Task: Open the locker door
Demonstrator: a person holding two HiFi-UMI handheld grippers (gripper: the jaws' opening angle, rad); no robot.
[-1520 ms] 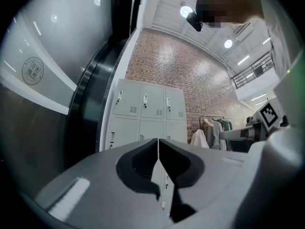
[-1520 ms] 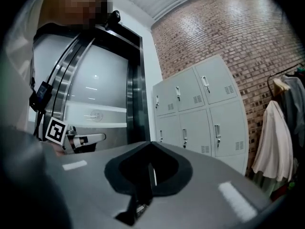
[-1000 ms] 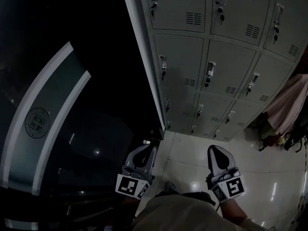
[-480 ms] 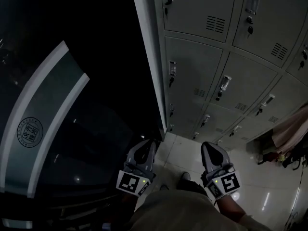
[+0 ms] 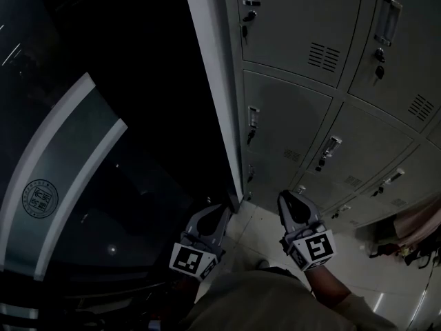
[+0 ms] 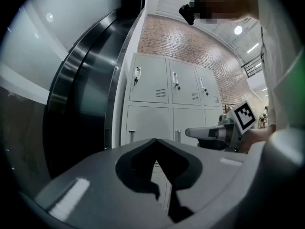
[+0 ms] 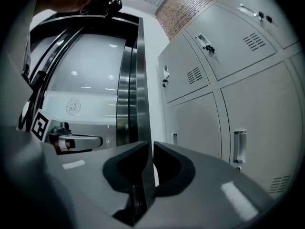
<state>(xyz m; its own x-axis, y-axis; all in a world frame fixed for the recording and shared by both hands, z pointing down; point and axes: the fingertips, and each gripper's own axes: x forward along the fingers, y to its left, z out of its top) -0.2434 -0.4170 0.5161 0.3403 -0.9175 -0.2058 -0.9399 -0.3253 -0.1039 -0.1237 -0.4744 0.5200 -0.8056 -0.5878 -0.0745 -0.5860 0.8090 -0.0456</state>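
Observation:
A bank of grey metal lockers [image 5: 310, 116] rises ahead on the right, all visible doors closed, each with a small handle [image 5: 253, 116] and a vent. My left gripper [image 5: 222, 211] hangs low, near the bank's lower left corner. Its jaws are just starting to open, the tips still look together [image 6: 155, 141], and nothing is between them. My right gripper [image 5: 284, 197] points at the lowest doors. Its jaws are opening too, with a thin empty slit between them [image 7: 151, 144]. Neither gripper touches a locker.
A dark curved glass wall [image 5: 83, 81] with a pale band and a round emblem [image 5: 41, 197] fills the left. The lockers' white side panel [image 5: 210, 81] runs beside it. Glossy floor tiles [image 5: 255, 236] lie below, and hanging clothes [image 5: 413, 229] are at the far right.
The lockers have come nearer and larger in the head view. Both grippers have moved forward toward the bottom lockers, and the right one has shifted left.

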